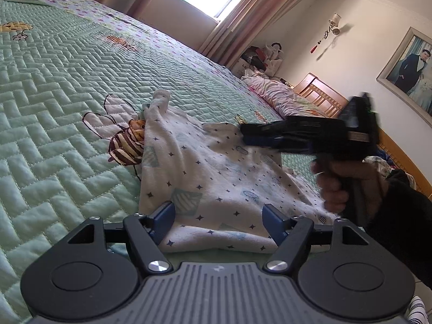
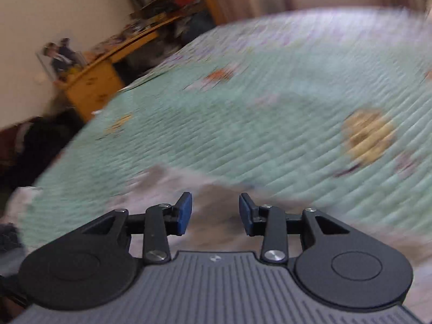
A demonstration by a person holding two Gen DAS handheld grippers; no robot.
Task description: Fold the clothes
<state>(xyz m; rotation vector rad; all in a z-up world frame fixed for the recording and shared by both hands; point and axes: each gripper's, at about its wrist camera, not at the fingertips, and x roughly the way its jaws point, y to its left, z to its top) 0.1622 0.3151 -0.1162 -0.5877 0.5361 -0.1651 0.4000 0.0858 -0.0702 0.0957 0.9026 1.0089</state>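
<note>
A soft, light white cotton garment with small dark stars [image 1: 216, 172] lies rumpled on the green quilted bed [image 1: 67, 86]; probably limp, best pinched at a hem. The left gripper [image 1: 218, 218] and right gripper [image 2: 215, 213] both have their jaws spread, holding nothing.

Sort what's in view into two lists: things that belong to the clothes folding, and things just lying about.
Belongs to the job:
- white patterned garment, spread on the bed
- left hand-held gripper, open over the garment's near edge
- right hand-held gripper, open at its far corner

Just lying about:
- green quilted bedspread
- pink pillow
- wall lamp
- framed photo
</note>
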